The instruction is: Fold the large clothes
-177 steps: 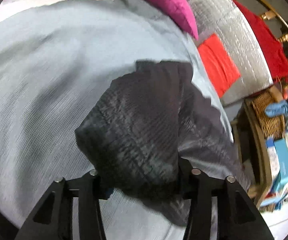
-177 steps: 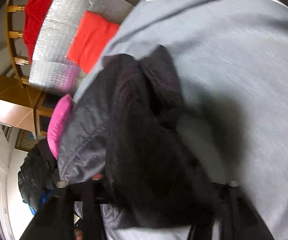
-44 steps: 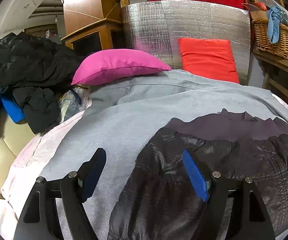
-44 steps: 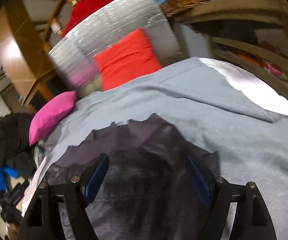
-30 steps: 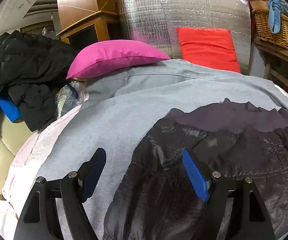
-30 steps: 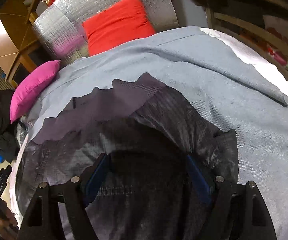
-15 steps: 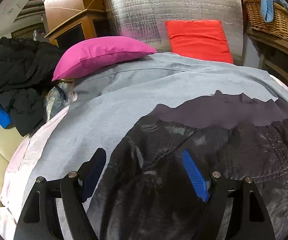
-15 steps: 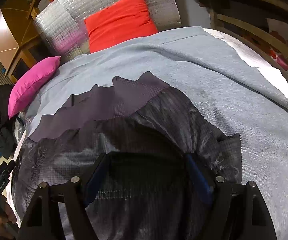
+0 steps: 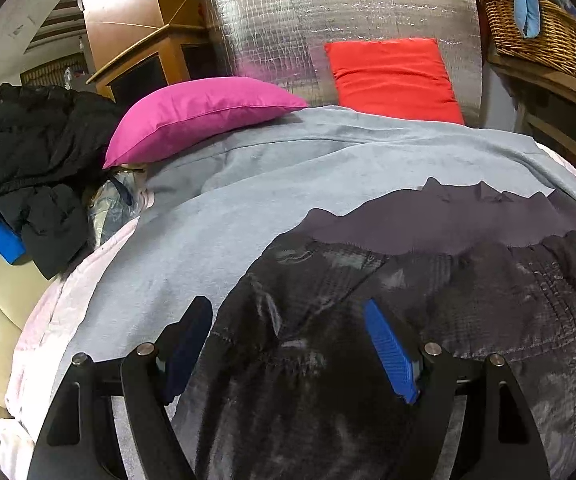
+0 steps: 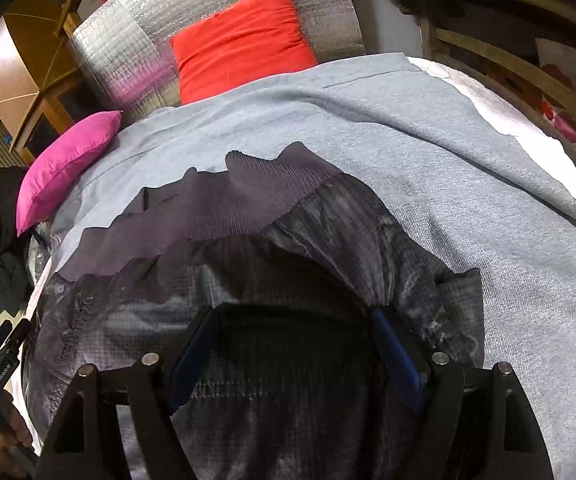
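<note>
- Wicker basket sat on a wooden shelf at upper right of the left wrist view; a blue cloth hung over its rim. What else it held could not be made out.
- Dark jacket lay spread on a grey sheet covering the bed, its ribbed hem turned toward the far side — the quilted body ran back under both tools.
- Left tool pointed down at the jacket's left portion, jaws spread wide; the blue pads stood apart over the fabric and pinched nothing. One finger hung above the grey sheet, the other above the jacket.
- Right tool also tilted downward, jaws spread wide over the jacket's right portion; dark fabric lay between the fingers, but the pads did not press on it.
- In the right wrist view, a hand at lower left held a black tool handle.
- Pink pillow rested on the sheet's far left edge; a red cushion leaned against a silver foil panel beyond the bed.
- Black coat was heaped at left — bits of blue fabric showed beneath it.
</note>
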The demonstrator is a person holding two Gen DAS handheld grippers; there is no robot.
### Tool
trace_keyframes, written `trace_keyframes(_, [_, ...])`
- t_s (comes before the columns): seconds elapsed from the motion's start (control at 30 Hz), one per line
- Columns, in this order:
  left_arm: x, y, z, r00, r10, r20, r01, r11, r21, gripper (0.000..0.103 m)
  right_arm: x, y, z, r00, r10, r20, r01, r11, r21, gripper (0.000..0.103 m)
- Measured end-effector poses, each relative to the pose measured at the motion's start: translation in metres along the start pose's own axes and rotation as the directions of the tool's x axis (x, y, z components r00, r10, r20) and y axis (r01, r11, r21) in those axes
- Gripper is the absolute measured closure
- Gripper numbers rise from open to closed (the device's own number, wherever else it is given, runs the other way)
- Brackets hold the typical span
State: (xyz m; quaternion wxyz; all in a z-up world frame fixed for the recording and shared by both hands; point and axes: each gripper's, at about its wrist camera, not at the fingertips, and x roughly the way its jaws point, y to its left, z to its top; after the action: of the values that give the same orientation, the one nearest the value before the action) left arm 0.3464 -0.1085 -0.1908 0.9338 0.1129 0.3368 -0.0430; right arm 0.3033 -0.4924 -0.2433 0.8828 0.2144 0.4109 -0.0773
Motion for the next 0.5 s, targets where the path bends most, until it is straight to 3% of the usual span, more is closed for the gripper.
trace_keyframes(0.33, [-0.003,0.003,-0.001,1.0,0.008,0.001,-0.008,1.0,0.005,0.024,-0.001,0.0,-0.001,1.0,-0.002,0.0,0.002,1.0,-0.002,0.021])
trace_keyframes(0.4, [-0.002,0.009,0.001,1.0,-0.023,-0.014,0.023,1.0,-0.009,0.024,-0.007,-0.002,0.0,1.0,0.013,0.012,-0.013,1.0,0.001,0.021])
trace_keyframes(0.5, [0.001,0.034,0.004,0.992,-0.117,-0.04,0.113,0.988,-0.104,0.024,-0.031,-0.011,0.001,0.992,0.099,0.074,-0.102,0.994,0.036,0.021])
